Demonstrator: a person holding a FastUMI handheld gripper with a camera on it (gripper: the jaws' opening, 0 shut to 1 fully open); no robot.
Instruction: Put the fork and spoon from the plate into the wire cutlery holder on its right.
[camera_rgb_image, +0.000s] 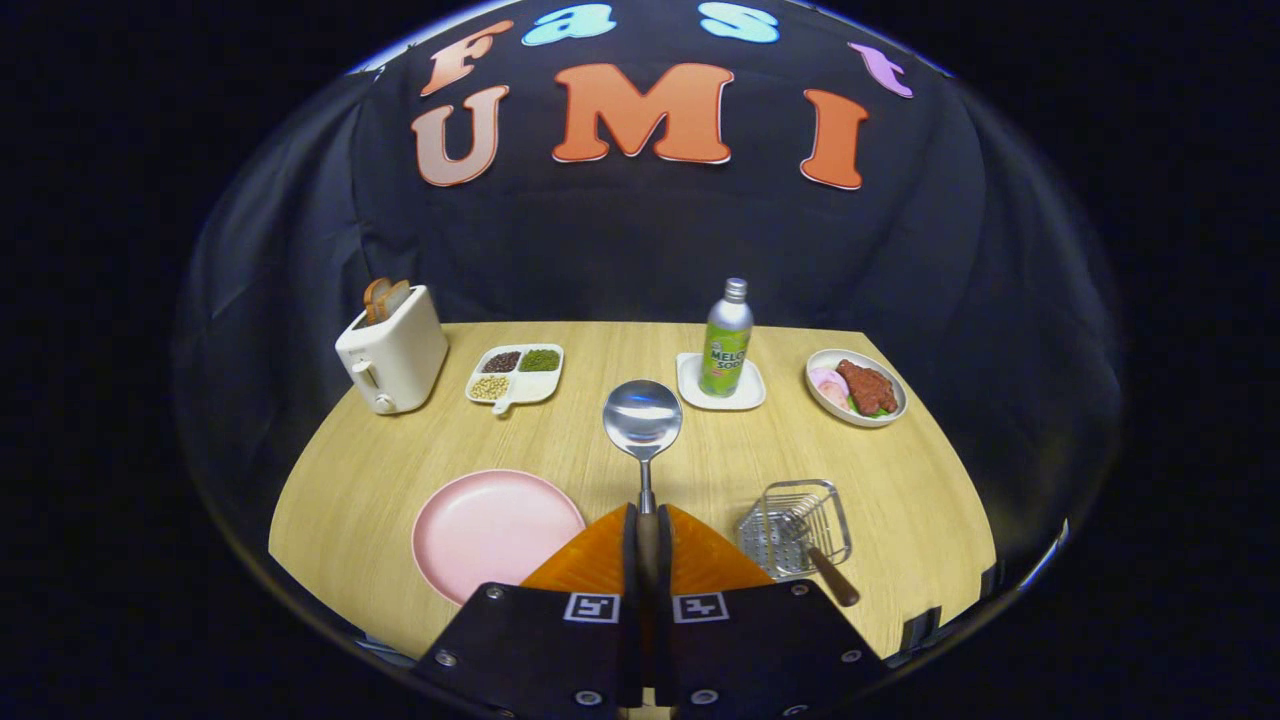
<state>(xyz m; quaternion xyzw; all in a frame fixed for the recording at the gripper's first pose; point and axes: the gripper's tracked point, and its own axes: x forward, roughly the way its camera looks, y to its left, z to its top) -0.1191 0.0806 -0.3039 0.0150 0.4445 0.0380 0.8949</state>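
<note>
The gripper (648, 545) is clamped on the spoon (642, 420) — its handle pinched between both fingers, bowl raised beyond them. Left of the spoon lies the pink plate (497, 528); right of it, the wire cutlery holder (795, 527) — the fork (822, 563) already leaning inside.

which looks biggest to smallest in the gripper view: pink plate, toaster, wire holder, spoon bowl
1. Pink plate, largest.
2. Toaster and wire holder look alike; the toaster sits farther off, so unranked.
3. Spoon bowl, smallest, though nearness inflates it: the fingers are shut on its handle.
</note>
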